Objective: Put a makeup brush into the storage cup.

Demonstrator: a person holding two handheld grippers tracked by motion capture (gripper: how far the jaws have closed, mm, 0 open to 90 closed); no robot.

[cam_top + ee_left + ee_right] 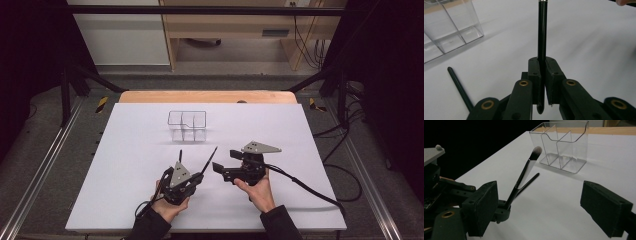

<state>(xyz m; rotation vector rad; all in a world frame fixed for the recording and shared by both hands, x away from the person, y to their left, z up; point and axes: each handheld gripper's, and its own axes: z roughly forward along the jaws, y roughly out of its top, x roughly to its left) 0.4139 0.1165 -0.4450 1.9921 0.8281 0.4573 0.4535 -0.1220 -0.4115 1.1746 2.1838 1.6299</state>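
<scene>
My left gripper (196, 176) is shut on the black handle of a makeup brush (210, 157), which slants up and away to the right. Its jaws (543, 67) pinch the brush handle (542, 30) near the lower end. From the right gripper view the brush (525, 173) ends in a soft grey-white tip. A thin black pencil (180, 156) lies on the table just left of the brush, and its far end (530, 181) points toward a clear divided organizer (187, 125). My right gripper (226, 161) hovers to the right of the brush, open and empty (544, 207).
The white table top (125, 175) spreads around both hands. The clear organizer (449, 27) stands toward the back centre, with its compartments (564, 145) holding nothing. Black cables trail off the right side of the table. A wooden edge (207, 96) runs behind the white sheet.
</scene>
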